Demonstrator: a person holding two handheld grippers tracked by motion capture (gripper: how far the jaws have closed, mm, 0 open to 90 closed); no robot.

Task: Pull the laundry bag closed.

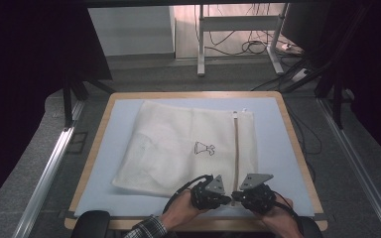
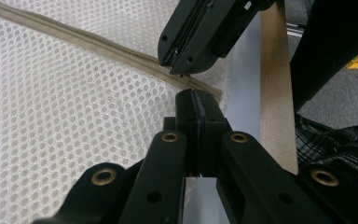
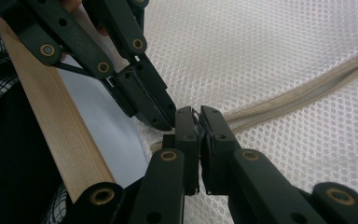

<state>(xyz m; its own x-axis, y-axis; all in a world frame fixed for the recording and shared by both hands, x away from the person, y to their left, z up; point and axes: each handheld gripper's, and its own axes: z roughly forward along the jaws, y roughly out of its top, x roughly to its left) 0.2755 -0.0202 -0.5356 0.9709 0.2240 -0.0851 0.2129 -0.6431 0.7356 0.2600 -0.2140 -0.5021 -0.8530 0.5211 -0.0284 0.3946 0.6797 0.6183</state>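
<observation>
A white mesh laundry bag (image 1: pixel 178 144) lies flat on the pale blue mat (image 1: pixel 273 148). Its beige zipper (image 1: pixel 236 148) runs from the far edge toward me. At the zipper's near end my two grippers meet tip to tip. My left gripper (image 1: pixel 228 199) (image 2: pixel 198 105) is shut, pinching the bag's near edge beside the zipper end (image 2: pixel 121 49). My right gripper (image 1: pixel 236 197) (image 3: pixel 199 116) is shut on the end of the zipper (image 3: pixel 298 95), which runs straight into its jaws. Each gripper view also shows the other gripper close by: the right gripper (image 2: pixel 186 56) and the left gripper (image 3: pixel 158 116).
The mat sits on a wooden table whose rim (image 1: pixel 94 148) shows all around; its near edge (image 2: pixel 272 93) is right behind the grippers. A small dress drawing (image 1: pixel 204 148) marks the bag. Metal rails (image 1: pixel 49 168) flank the table, and desk legs with cables (image 1: pixel 238 44) stand beyond.
</observation>
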